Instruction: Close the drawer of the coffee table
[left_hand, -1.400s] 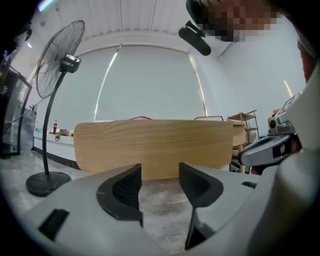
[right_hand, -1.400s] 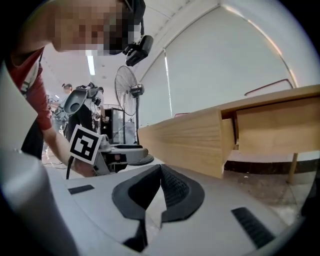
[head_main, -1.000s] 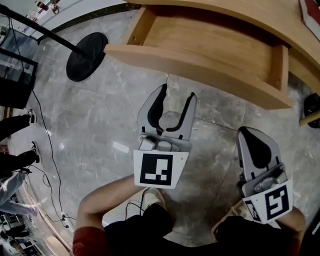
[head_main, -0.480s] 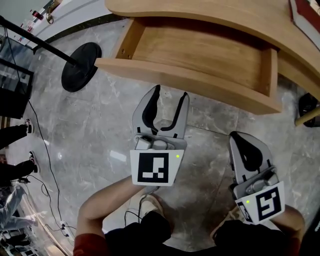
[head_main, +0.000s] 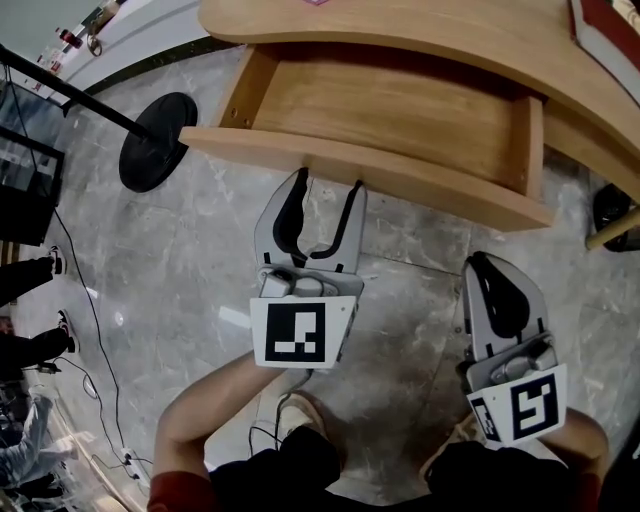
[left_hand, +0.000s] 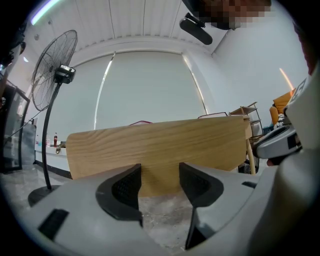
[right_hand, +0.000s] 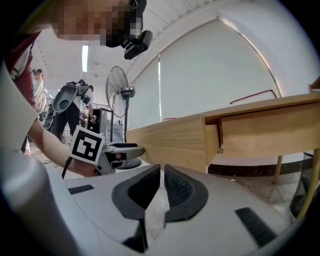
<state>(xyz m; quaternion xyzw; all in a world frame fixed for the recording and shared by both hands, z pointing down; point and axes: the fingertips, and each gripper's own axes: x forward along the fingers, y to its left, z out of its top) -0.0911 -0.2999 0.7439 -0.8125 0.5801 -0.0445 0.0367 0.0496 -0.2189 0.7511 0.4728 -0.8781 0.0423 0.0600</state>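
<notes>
Looking down on the drawer (head_main: 400, 110), pulled well out from under the front edge of the coffee table (head_main: 450, 30), bare wood inside and nothing in it. Not closed yet, then. Holding the left gripper (head_main: 328, 182) right up at the drawer's front panel (head_main: 420, 185), toward its left end, jaws spread wide with nothing between them but floor (head_main: 180, 260) and wood grain beyond. Looks like a pushing stance rather than a grab: no handle to see, so presenting two spread tips square to the board for a steadier shove. Touching, or just short? Cannot say for sure from here. Keeping the right gripper (head_main: 485, 262) back and low, near the drawer's right corner but apart from it, jaws pressed together on nothing, probably parked out of the way. Off to the left, a fan (head_main: 157, 140), round base on the floor, clear of the drawer's path. Next, most likely: pushing straight in toward the table, minding the risk of skewing the drawer in its runners with an off-centre shove.
</notes>
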